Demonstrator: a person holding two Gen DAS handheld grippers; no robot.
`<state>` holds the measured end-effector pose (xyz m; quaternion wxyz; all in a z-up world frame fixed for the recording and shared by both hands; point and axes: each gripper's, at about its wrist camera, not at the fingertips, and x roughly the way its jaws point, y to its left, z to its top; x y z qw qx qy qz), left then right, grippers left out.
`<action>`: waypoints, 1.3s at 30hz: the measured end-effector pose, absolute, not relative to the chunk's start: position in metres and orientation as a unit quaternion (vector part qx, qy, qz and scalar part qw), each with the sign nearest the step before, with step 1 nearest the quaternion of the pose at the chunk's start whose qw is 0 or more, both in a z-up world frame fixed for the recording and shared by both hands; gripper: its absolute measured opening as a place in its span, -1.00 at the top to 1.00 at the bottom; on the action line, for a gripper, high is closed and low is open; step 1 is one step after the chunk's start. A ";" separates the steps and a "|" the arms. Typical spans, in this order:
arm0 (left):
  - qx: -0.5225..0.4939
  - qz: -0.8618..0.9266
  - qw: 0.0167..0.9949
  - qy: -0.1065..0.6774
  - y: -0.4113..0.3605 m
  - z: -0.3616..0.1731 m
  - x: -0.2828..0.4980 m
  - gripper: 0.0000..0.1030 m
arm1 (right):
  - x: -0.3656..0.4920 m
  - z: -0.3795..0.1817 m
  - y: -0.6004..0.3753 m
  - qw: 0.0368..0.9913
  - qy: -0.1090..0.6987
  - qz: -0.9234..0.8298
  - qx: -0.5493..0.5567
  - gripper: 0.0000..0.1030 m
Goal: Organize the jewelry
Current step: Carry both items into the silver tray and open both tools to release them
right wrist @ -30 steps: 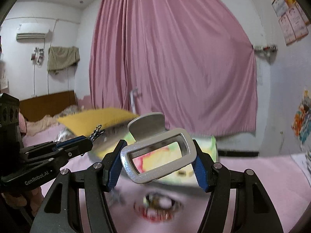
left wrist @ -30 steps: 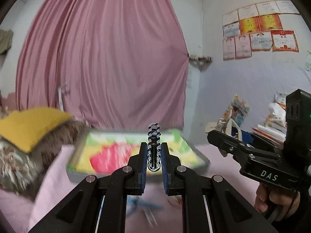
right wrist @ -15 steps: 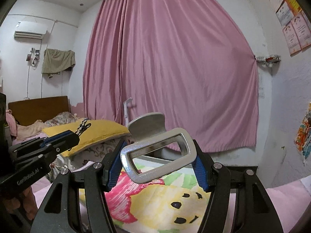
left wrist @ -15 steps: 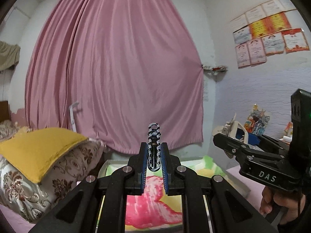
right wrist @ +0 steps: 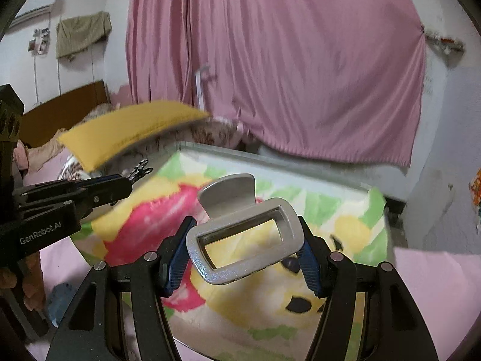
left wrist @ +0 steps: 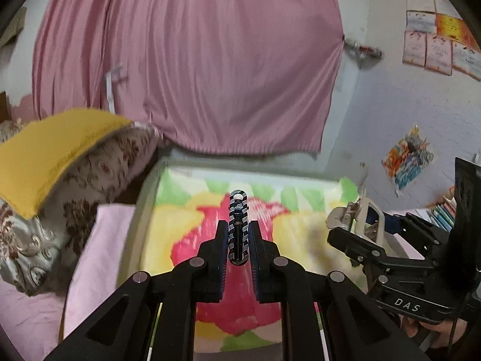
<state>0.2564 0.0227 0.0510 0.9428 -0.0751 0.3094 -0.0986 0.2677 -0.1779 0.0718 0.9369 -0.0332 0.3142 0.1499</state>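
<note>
Jewelry items, two noted, both off any surface and carried in hand-held grippers above the bed. Item 1: narrow blue-and-white patterned hair clip (left wrist: 238, 228), upright, edge-on to the left wrist cam, its looped tip projecting beyond the pads. Left hand-held gripper (left wrist: 237, 242) is closed tight on it, pads pressing both flat sides. Same clip visible in the right wrist cam as a small dark tip (right wrist: 139, 171) sticking out of the left unit at frame left. Item 2: large silver glittery claw clip w/ rectangular open frame (right wrist: 245, 239), tilted, right end higher, its curved grey tab pointing away from the cam. Right hand-held gripper (right wrist: 243, 254) is clamped across the frame's short ends, blue pads (right wrist: 177, 258) bearing on both ends. Below both units: shallow grey-rimmed tray (left wrist: 144, 207) lined w/ a cartoon-print cloth in yellow, pink and green, lying on the pink bedsheet (left wrist: 90, 258). Yellow pillow (left wrist: 48, 153) rests on a floral brown-and-white cushion (left wrist: 87, 186) just left of the tray. Pink curtain (left wrist: 186, 60) hangs behind. Background slightly blurred; finer detail on the clips cannot be read.
</note>
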 end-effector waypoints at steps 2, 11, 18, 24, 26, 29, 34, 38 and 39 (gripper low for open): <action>-0.076 -0.099 0.937 0.325 0.024 0.045 0.259 0.76 | 0.274 0.062 -0.183 0.929 0.337 0.152 -0.027 -0.14; -0.089 -0.112 0.902 0.408 0.028 0.022 0.278 0.76 | 0.286 0.030 -0.177 0.900 0.404 0.162 -0.023 -0.14; -0.099 -0.117 0.887 0.435 0.030 0.012 0.284 0.75 | 0.289 0.026 -0.176 0.891 0.421 0.165 -0.025 -0.15; -0.099 -0.115 0.888 0.434 0.032 0.011 0.283 0.75 | 0.287 0.029 -0.181 0.894 0.419 0.159 -0.012 -0.16; -0.096 -0.110 0.890 0.431 0.033 0.013 0.282 0.75 | 0.284 0.032 -0.185 0.898 0.411 0.155 -0.007 -0.17; -0.094 -0.107 0.898 0.416 0.035 0.021 0.276 0.55 | 0.274 0.044 -0.192 0.910 0.387 0.149 0.005 -0.31; -0.102 -0.106 0.923 0.354 0.039 0.043 0.252 -0.20 | 0.247 0.066 -0.204 0.935 0.328 0.137 0.021 -0.49; -0.099 -0.099 0.939 0.315 0.038 0.054 0.229 -0.41 | 0.223 0.082 -0.213 0.952 0.276 0.127 0.029 -0.83; -0.101 -0.097 0.941 0.308 0.038 0.055 0.225 -0.56 | 0.215 0.086 -0.216 0.957 0.259 0.124 0.031 -0.88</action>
